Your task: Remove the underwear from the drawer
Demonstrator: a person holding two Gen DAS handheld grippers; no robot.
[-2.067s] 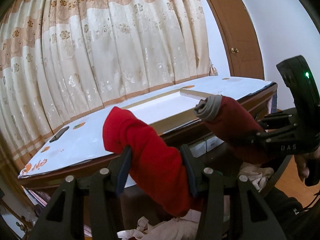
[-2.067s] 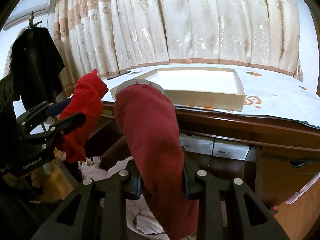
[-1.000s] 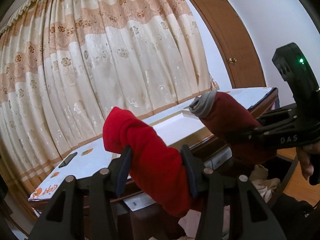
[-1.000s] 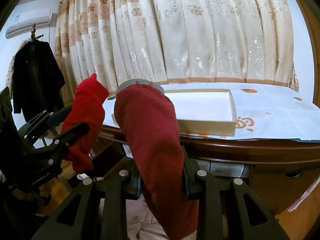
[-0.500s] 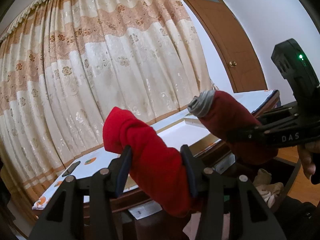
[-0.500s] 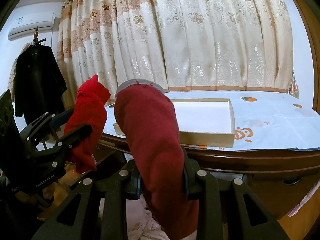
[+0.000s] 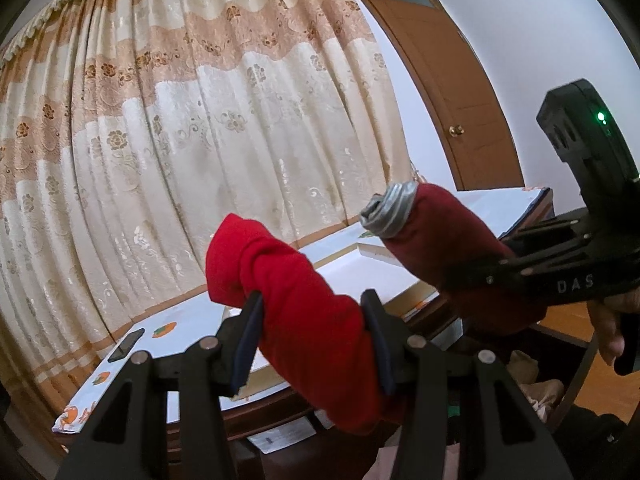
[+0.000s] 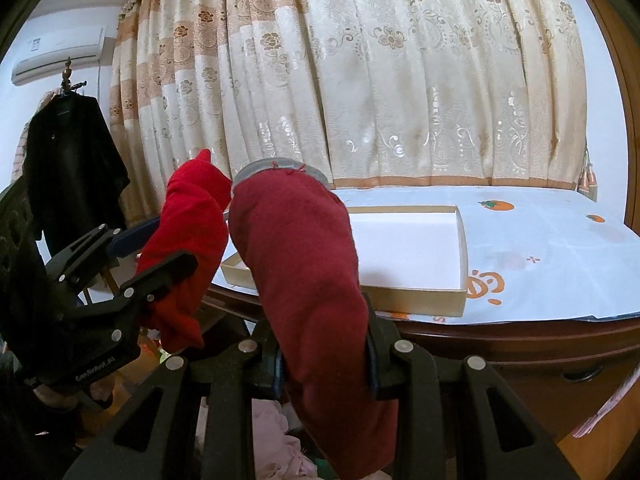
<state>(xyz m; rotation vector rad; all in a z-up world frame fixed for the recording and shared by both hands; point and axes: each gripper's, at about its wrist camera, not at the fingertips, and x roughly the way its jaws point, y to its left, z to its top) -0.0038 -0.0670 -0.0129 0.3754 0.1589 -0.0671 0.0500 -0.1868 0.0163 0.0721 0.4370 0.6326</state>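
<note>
Holding: we keep the left gripper (image 7: 312,332) clamped on bright red underwear (image 7: 296,300), the right gripper (image 8: 324,356) on dark red underwear (image 8: 300,272).
Why: both rolls are raised near the tray (image 8: 460,240) on the counter (image 8: 540,248), we judge for setting down.

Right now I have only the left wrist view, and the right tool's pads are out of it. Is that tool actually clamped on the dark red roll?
Observer: Yes. The right wrist view shows both pads of the right tool pressing the dark red rolled underwear.
Reviewer: Is there anything in the shallow box on the desk?
Observer: The part of the shallow box that shows has a bare white floor. The roll hides its left end.
Reviewer: What is left of the desk?
Observer: A black coat hangs on a stand there.
</note>
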